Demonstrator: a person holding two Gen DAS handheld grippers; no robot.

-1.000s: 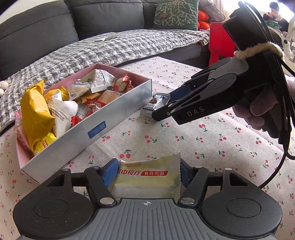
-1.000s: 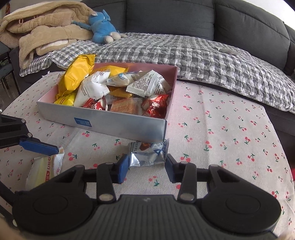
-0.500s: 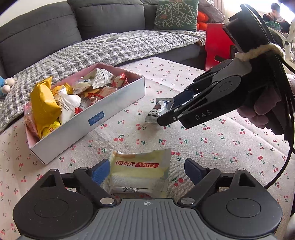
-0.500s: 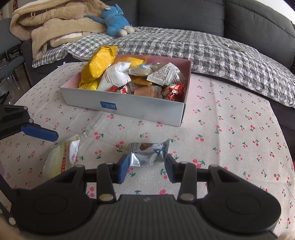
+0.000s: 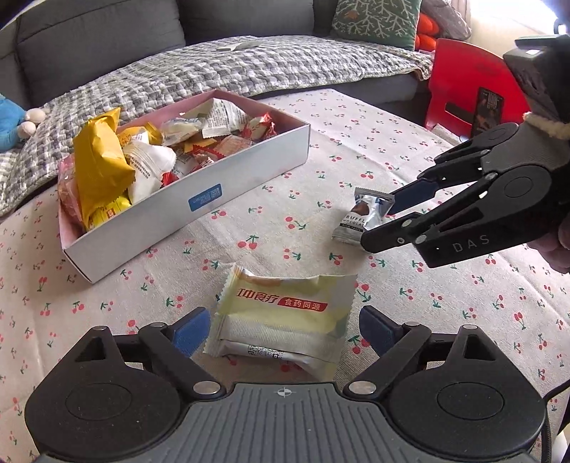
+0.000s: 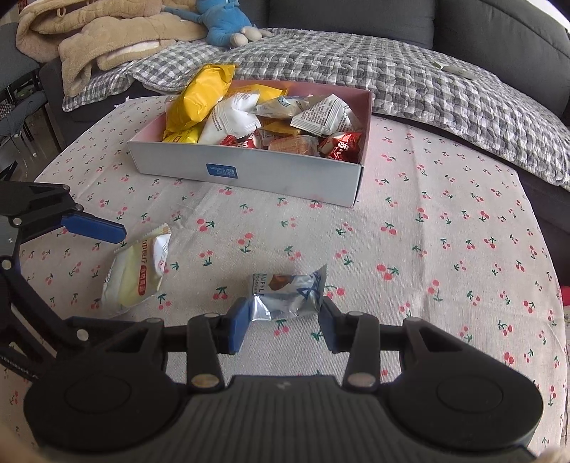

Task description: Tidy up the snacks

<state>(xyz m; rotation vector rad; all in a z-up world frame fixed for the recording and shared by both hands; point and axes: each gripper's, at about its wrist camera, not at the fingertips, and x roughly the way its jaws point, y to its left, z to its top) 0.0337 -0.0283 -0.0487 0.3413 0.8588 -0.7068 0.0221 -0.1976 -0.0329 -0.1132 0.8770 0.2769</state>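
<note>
A pale yellow snack packet (image 5: 285, 313) with red lettering lies flat on the cherry-print tablecloth. My left gripper (image 5: 283, 329) straddles it, open, with both blue pads clear of it. My right gripper (image 6: 284, 320) is shut on a small silver truffle chocolate packet (image 6: 285, 295) and holds it just above the cloth. The left wrist view shows that packet (image 5: 363, 215) at the right gripper's (image 5: 379, 222) tips. The grey box with a pink inside (image 6: 249, 174) stands farther back, heaped with several snack packets. In the right wrist view the yellow packet (image 6: 135, 274) lies at the left.
The round table's cherry cloth (image 6: 445, 231) stretches to the right of the box. A dark sofa with a grey checked blanket (image 6: 409, 82) runs behind the table. A blue plush toy (image 6: 224, 21) and a beige blanket lie on it. A red chair (image 5: 473, 92) stands at the far right.
My left gripper's jaws spread and let the yellow packet down onto the cloth. Both grippers drew back from the box, the right one carrying the silver packet along.
</note>
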